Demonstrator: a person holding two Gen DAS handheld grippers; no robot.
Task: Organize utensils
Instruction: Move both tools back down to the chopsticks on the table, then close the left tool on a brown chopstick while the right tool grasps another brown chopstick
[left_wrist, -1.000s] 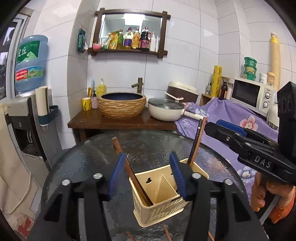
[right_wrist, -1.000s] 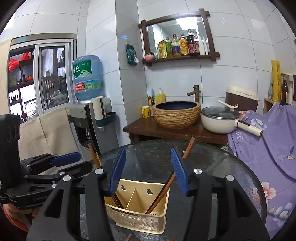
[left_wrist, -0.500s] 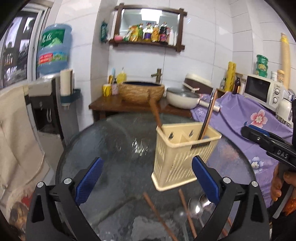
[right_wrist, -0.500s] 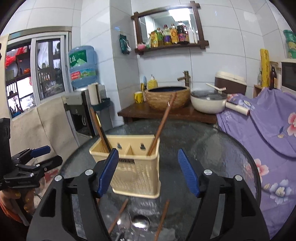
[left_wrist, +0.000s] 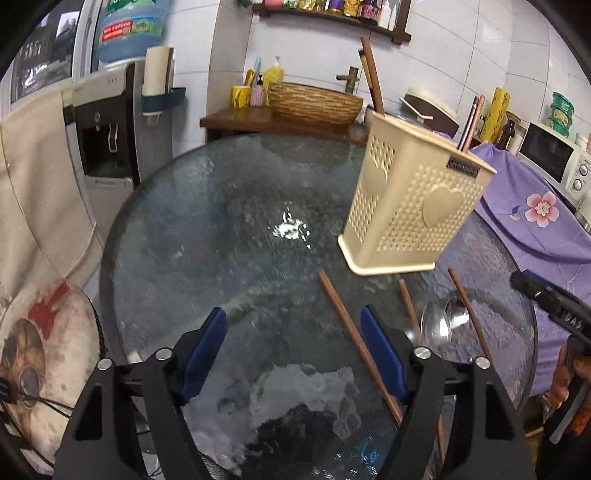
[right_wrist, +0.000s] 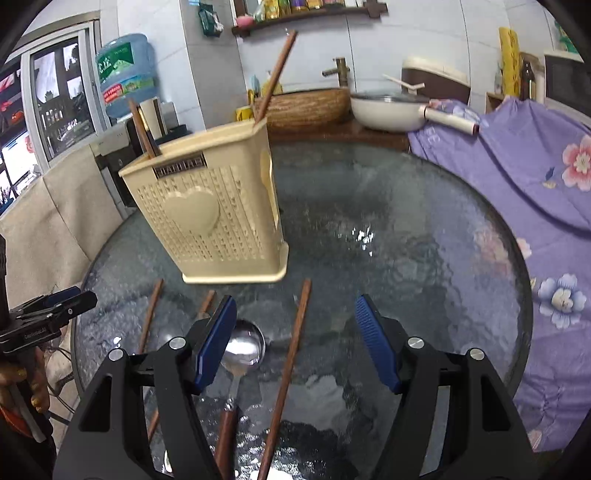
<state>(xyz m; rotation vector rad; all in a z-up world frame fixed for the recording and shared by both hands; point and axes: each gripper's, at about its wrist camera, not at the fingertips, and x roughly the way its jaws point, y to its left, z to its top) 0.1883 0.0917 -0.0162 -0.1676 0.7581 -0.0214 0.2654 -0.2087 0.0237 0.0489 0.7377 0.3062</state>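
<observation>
A cream plastic utensil holder (left_wrist: 413, 214) (right_wrist: 210, 221) stands on the round glass table (left_wrist: 221, 221), with brown chopsticks (left_wrist: 371, 74) (right_wrist: 275, 77) leaning in its compartments. Loose chopsticks (left_wrist: 354, 339) and a metal spoon (left_wrist: 437, 325) lie in front of it. My left gripper (left_wrist: 291, 317) hovers low over the table with its jaws closing and nothing pressed between them; one chopstick runs under its right finger. My right gripper (right_wrist: 295, 302) is open above a lying chopstick (right_wrist: 291, 354), with the spoon (right_wrist: 242, 349) beside its left finger.
A purple flowered cloth (right_wrist: 517, 166) covers furniture right of the table. Behind the table are a wooden counter with a woven basin (left_wrist: 314, 103) and a white pan (right_wrist: 384, 109). A water dispenser (left_wrist: 107, 122) and a cushioned seat (left_wrist: 37, 362) stand on the left.
Both grippers came down and back from above the holder to just over the table. Their jaws spread wider, and the chopsticks now stand free in the holder.
</observation>
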